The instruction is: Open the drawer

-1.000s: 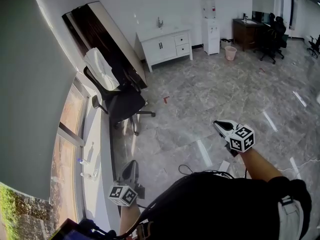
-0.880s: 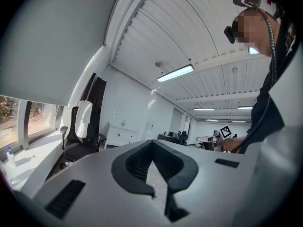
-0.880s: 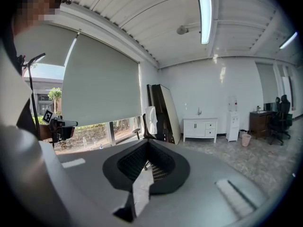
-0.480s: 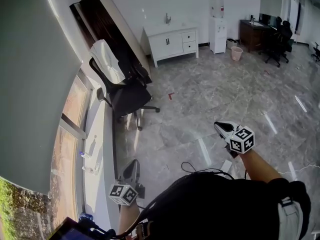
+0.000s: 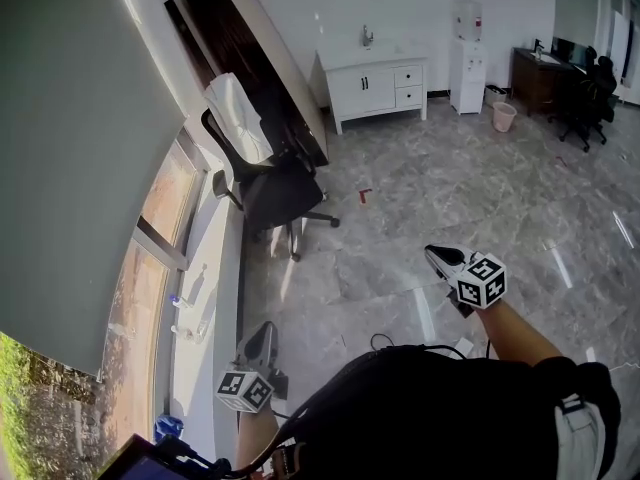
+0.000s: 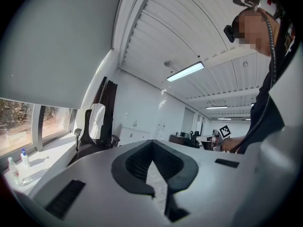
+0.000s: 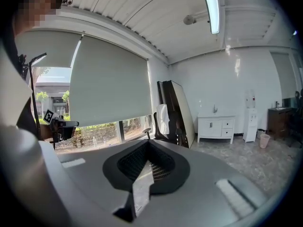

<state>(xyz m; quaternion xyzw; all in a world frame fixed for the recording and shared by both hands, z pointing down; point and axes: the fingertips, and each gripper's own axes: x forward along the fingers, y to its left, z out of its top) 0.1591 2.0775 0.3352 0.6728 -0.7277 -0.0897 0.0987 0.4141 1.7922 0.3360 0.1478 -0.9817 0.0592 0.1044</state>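
Observation:
A white cabinet with two small drawers at its right end stands against the far wall, well away from both grippers. The right gripper view shows the same cabinet ahead and to the right. My right gripper is held out over the marble floor, pointing toward the cabinet, jaws shut and empty. My left gripper hangs low near the window side, also shut with nothing in it. Neither gripper touches anything.
A black office chair draped with a white cloth stands beside a dark panel leaning on the wall. A water dispenser, a pink bin and a dark desk line the far right. Bottles sit on the window sill. A cable lies on the floor.
The cabinet, chair and panel have slid rightward and slightly down in the head view and look a little nearer. Both grippers keep about the same places in the view, still shut.

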